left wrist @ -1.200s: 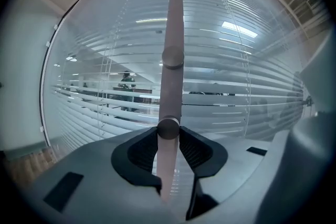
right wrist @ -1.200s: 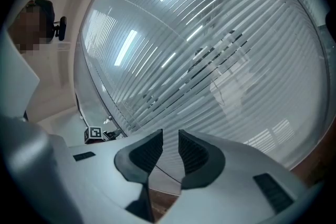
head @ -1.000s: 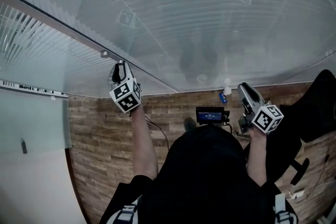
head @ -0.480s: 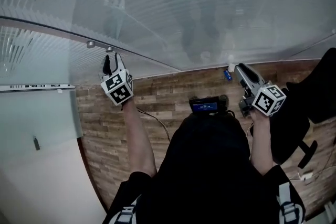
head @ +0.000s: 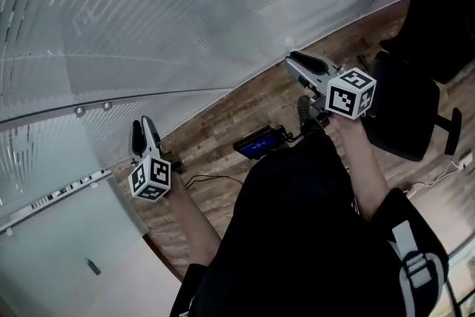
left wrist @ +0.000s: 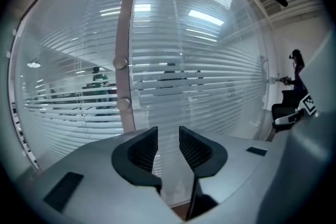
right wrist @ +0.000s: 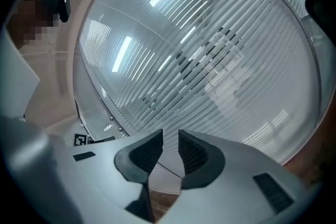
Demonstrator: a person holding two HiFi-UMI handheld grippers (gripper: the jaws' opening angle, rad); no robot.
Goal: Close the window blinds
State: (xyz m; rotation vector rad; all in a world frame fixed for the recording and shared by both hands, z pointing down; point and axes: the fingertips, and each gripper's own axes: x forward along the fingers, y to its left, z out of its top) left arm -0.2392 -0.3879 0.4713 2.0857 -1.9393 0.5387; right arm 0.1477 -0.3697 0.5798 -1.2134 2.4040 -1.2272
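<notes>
White slatted blinds (head: 185, 4) hang behind a glass wall across the top of the head view. My left gripper (head: 141, 128) points up at the glass just below two round knobs (head: 92, 109) on the frame rail. Its jaws are open and hold nothing. In the left gripper view the blinds (left wrist: 210, 71) fill the picture beyond the left gripper (left wrist: 168, 136), and a frame post (left wrist: 123, 34) stands just left of it. My right gripper (head: 293, 59) is raised toward the glass farther right. In its own view the right gripper (right wrist: 170, 147) is open and empty before the blinds (right wrist: 210, 50).
A wood-pattern floor (head: 215, 130) runs along the foot of the glass. A small device with a blue screen (head: 256, 143) lies on it between my arms. A black office chair (head: 415, 108) stands at the right. A pale panel (head: 67, 249) fills the lower left.
The head view has swung and tilted. The left gripper now sits lower and farther from the round knobs, and the right gripper sits higher and more to the middle. Neither gripper's jaws have changed.
</notes>
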